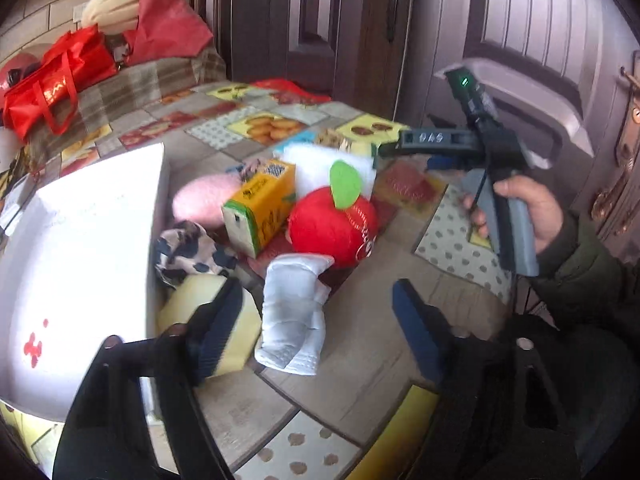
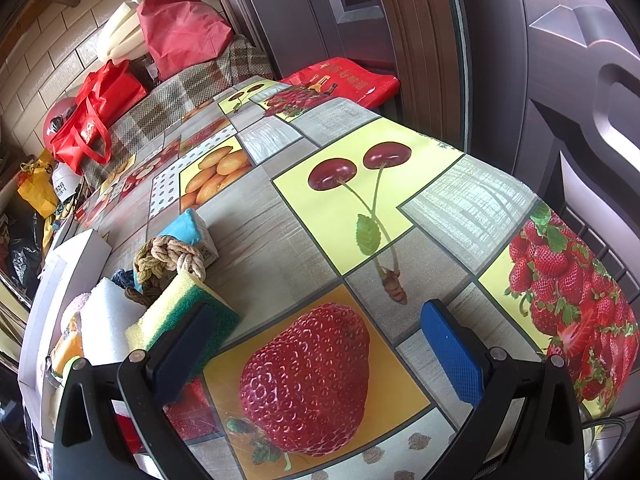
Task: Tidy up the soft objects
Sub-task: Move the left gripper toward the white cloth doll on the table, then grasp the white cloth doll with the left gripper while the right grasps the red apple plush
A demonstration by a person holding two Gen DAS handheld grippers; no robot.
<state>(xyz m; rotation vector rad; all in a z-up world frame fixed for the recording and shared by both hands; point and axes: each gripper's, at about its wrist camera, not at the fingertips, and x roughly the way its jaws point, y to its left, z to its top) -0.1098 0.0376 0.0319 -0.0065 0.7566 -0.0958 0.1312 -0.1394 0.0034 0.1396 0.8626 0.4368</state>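
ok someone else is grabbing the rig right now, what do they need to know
Left gripper: jaws open, empty, over the white sock.
Right gripper: jaws open, empty, over bare tablecloth next to the yellow-green sponge.
Things: red plush apple, pink plush, spotted cloth, knotted rope and white foam lie piled beside the white box.
Done: nothing visibly sorted.
Left: the whole pile.

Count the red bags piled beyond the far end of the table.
3. One shiny red tote sits lowest on the plaid cloth, a matte red bag stands behind it, and a printed red bag lies by the door. Others may be hidden.
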